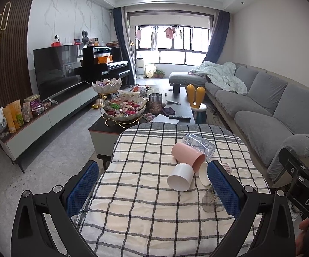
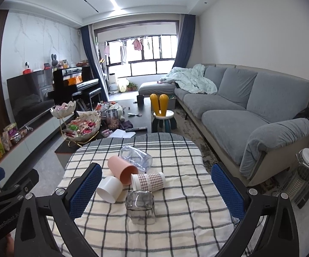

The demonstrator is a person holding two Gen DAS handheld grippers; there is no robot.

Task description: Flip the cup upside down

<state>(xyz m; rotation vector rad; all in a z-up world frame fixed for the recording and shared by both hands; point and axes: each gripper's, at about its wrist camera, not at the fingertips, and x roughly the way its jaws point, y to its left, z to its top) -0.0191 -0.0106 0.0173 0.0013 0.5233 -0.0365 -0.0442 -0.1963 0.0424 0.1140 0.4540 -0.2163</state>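
Several cups sit on a table with a checked cloth. A pink cup, a white cup, a checked paper cup and a clear glass lie on their sides. A grey smoked glass stands upside down, nearest the right gripper, which is open and empty behind it. The left gripper is open and empty, near the white cup and pink cup. The grey glass is partly hidden by the left gripper's right finger.
A dark coffee table with candy bowls and a jar stands beyond the cloth table. A grey sofa runs along the right. A TV unit lines the left wall. A heater stands at the right.
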